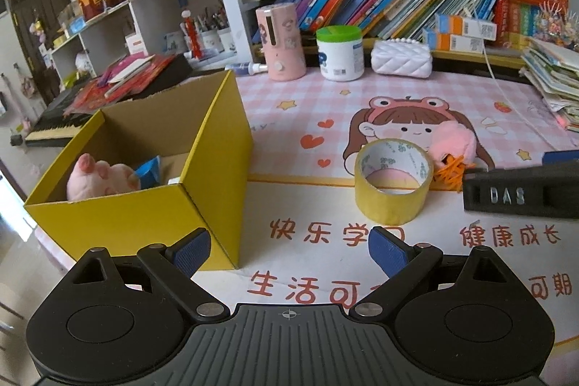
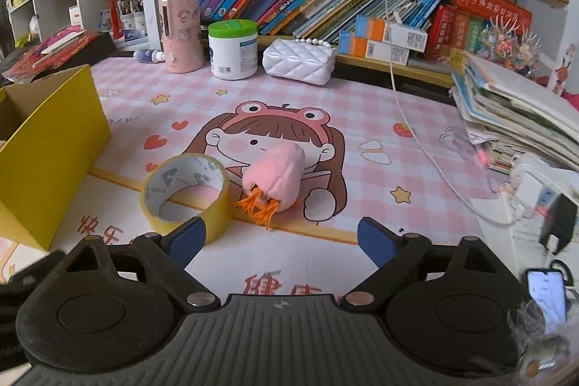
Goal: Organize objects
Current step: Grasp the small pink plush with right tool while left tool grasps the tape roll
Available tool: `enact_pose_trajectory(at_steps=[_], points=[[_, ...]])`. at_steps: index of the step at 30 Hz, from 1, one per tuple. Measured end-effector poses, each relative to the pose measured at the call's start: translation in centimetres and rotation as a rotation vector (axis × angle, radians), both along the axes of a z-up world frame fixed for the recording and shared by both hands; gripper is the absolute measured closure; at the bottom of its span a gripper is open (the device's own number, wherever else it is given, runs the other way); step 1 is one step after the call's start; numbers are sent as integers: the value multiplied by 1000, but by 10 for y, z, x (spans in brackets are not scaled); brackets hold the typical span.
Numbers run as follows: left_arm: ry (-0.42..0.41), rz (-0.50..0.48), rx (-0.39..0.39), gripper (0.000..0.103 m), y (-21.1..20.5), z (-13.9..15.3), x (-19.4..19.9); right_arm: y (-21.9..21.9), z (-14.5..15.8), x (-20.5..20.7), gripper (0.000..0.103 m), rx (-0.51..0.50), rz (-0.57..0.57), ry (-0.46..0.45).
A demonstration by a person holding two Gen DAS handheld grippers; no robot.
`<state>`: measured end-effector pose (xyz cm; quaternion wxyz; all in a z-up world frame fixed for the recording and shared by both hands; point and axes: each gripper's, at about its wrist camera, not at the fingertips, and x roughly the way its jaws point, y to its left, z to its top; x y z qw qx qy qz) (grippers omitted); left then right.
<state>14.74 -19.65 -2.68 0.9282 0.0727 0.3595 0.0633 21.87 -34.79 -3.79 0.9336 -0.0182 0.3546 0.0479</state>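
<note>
Both hand-held grippers (image 1: 289, 250) (image 2: 281, 239) wide apart, angled down.

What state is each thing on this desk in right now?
Yellow box: open, pink plush inside.
Tape roll: lying flat on the mat, untouched.
Pink plush toy: on the mat beside the tape.
Left claw: open, empty.
Right claw: open, empty.
White tub: upright, green lid on.

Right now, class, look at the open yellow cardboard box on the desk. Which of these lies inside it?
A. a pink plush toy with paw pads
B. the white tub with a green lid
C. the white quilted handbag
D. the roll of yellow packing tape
A: in the left wrist view a pink plush toy with paw pads lies inside the open yellow cardboard box, while the roll of yellow packing tape stands outside on the mat.
</note>
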Motion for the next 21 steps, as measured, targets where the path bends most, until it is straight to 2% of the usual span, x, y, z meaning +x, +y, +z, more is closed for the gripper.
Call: enact_pose_trajectory(at_steps=[6,9,16,20,21], points=[[-15,7,6,7,-8,1,6,-17,-3,38,21,135,-10,-6],[-27,6,14,7,-11,2,10,-19,-8,59,22,160,-11,16],[-23,20,29,7,-14,3,21,-23,-34,107,26,255,-27,190],[-18,27,33,7,-15,3,26,-25,-48,125,34,276,-37,261],[-18,26,34,7,-15,3,28,-24,-48,126,41,272,-29,245]])
